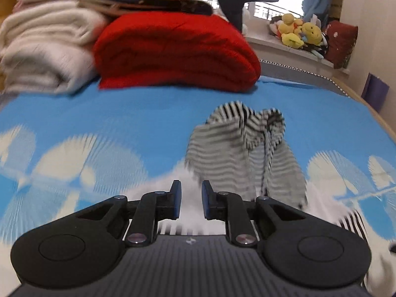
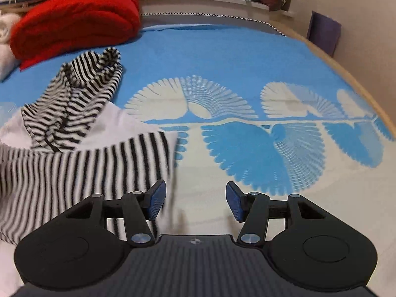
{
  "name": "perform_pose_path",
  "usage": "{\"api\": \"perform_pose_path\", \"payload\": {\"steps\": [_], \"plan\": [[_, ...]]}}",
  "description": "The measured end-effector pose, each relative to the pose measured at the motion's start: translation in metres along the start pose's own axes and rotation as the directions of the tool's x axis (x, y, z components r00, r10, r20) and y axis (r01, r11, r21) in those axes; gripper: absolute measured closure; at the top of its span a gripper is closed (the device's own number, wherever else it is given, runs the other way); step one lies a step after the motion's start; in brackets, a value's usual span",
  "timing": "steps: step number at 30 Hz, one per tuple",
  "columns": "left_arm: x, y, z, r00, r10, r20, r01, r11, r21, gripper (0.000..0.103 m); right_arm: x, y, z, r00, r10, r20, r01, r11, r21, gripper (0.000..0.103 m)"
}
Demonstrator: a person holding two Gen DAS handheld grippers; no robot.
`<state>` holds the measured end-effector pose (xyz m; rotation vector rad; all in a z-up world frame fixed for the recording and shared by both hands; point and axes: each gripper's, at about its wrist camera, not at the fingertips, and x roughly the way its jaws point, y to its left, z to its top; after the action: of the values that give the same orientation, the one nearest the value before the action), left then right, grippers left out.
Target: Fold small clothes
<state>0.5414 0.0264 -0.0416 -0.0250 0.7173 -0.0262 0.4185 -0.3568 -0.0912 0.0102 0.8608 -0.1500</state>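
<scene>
Striped hooded garment (image 2: 71,104), seemingly part-folded

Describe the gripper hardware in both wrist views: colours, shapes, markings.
Both match. Left gripper and right gripper: matte black linkage arms with silver pivot pins, blue textured pads on the fingers, two round black housings either side of a ribbed dark grey body with a small round emblem. No cables, hands or sleeves visible.

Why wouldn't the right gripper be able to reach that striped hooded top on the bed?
It probably can. The right gripper has its jaws open and empty, and the striped hooded top lies just ahead to its left on the blue bedspread, nothing between them.
</scene>
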Motion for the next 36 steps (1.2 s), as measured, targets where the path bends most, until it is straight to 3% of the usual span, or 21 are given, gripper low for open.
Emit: {"api": "perform_pose_path", "payload": {"steps": [5,11,12,14,15,18,20,21,22,26,30,33,36], "plan": [[0.077,-0.028,0.061,1.000,0.005,0.005,-0.005,0.997,0.075,0.084,0.003,-0.006,0.001,1.000,-0.017,-0.006,0.016,0.999,-0.033,0.047],[0.182,-0.043,0.106,0.999,-0.015,-0.051,0.015,1.000,-0.005,0.083,0.010,-0.012,-0.001,0.999,-0.014,-0.037,0.012,0.999,-0.032,0.047],[0.198,-0.045,0.111,0.998,-0.015,-0.063,0.014,1.000,-0.016,0.079,0.011,-0.013,-0.002,0.999,-0.014,-0.039,0.013,0.999,-0.032,0.047],[0.228,-0.046,0.119,0.996,-0.017,-0.091,0.013,0.999,-0.046,0.060,0.013,-0.016,-0.002,0.999,-0.020,-0.044,0.019,1.000,-0.025,0.047],[0.243,-0.047,0.122,0.993,-0.006,-0.114,-0.001,0.999,-0.054,0.043,0.015,-0.017,-0.002,0.999,-0.023,-0.047,0.022,1.000,-0.021,0.047],[0.278,-0.051,0.128,0.989,0.007,-0.149,-0.018,0.998,-0.066,0.040,0.019,-0.016,-0.001,0.998,-0.024,-0.060,0.024,1.000,-0.014,0.047],[0.296,-0.054,0.129,0.983,-0.002,-0.185,-0.009,0.998,-0.061,0.046,0.020,-0.014,0.000,0.998,-0.026,-0.059,0.025,0.999,-0.025,0.047],[0.300,-0.054,0.129,0.981,0.001,-0.193,-0.009,0.999,-0.040,0.077,0.019,-0.013,0.000,0.998,-0.028,-0.055,0.026,0.999,-0.029,0.047],[0.303,-0.054,0.129,0.980,-0.007,-0.201,0.004,1.000,-0.016,0.101,0.019,-0.012,0.001,0.998,-0.029,-0.053,0.027,0.999,-0.030,0.047],[0.268,-0.057,0.131,0.990,-0.079,-0.119,0.085,0.995,0.047,0.102,0.015,-0.014,0.006,0.998,-0.029,-0.047,0.028,0.999,-0.018,0.047],[0.179,-0.066,0.108,0.985,-0.174,-0.003,0.171,0.966,0.193,0.102,0.003,-0.014,0.011,1.000,-0.026,-0.005,0.026,1.000,0.007,0.047],[0.077,-0.068,0.057,0.957,-0.283,0.065,0.254,0.924,0.287,0.102,-0.006,-0.014,0.013,1.000,-0.020,0.021,0.019,0.999,0.044,0.047],[-0.018,-0.060,-0.008,0.926,-0.375,0.051,0.344,0.890,0.298,0.102,-0.021,-0.013,0.017,0.996,0.009,0.084,-0.016,0.996,0.090,0.048]]}}
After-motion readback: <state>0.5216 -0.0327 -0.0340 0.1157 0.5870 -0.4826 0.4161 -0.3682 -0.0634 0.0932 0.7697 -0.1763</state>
